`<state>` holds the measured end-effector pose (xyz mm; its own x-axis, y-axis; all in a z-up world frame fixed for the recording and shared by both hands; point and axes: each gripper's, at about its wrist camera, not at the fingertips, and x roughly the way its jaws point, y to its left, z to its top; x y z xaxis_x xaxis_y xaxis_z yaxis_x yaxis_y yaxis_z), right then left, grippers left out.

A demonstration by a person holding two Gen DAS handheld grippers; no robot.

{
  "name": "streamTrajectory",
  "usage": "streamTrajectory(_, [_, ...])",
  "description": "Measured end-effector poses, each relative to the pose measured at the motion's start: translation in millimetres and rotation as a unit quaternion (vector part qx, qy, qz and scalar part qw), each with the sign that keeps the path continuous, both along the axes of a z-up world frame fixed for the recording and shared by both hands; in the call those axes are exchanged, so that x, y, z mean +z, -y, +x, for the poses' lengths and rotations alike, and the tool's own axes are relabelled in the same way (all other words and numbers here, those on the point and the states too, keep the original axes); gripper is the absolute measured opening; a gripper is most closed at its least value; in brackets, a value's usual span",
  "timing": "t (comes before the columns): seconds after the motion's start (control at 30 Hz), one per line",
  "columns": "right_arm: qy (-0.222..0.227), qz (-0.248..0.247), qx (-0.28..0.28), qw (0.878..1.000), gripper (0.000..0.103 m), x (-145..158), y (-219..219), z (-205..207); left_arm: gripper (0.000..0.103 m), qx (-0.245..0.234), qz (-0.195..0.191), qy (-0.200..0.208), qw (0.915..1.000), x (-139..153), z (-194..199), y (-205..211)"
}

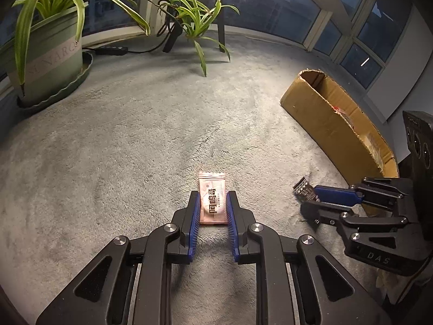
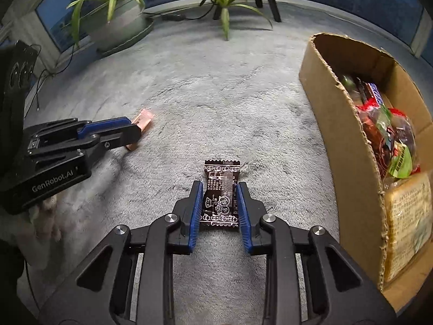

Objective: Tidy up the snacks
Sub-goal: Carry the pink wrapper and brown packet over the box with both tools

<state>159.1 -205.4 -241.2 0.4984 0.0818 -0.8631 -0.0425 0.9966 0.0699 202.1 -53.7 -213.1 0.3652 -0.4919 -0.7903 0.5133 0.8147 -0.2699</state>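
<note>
Right wrist: cardboard box (image 2: 349,146) (snack-filled) beside dark packet (image 2: 222,193).

Your left packet (image 1: 212,200): pink, black characters
Your right packet (image 2: 222,195): dark brown, white print
Your gripper pads (image 1: 195,222): blue on black
Box (image 2: 343,146): plain brown
Carpet (image 1: 135,149): pale grey
Pot (image 1: 51,54): green, pale band

Warm light falls from above onto the carpet (image 1: 135,149) ahead of me, fading toward dim, bluish windows (image 1: 284,2). My fingers cast soft shadows. Fisheye bending curves every edge, the corners go black, and the pink packet (image 2: 143,117) in my right view smears with motion blur.
</note>
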Motion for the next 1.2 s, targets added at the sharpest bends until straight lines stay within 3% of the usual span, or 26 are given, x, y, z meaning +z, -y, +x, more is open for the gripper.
streamTrajectory(0.53, [0.064, 0.037, 0.037, 0.997, 0.025, 51.4, 17.4, -13.8, 0.018, 0.033, -0.029, 0.017, 0.9989, 27.0, -14.3, 6.4])
streamTrajectory(0.83, [0.099, 0.039, 0.034, 0.994, 0.025, 85.6, 72.5, -13.6, 0.018, 0.037, -0.055, 0.036, 0.9972, 53.4, -18.4, 45.6])
streamTrajectory(1.2, [0.099, 0.027, 0.016, 0.995, 0.025, 92.4, 149.6, 4.9, 0.018, 0.039, -0.080, 0.053, 0.9946, 74.2, -19.9, 113.4])
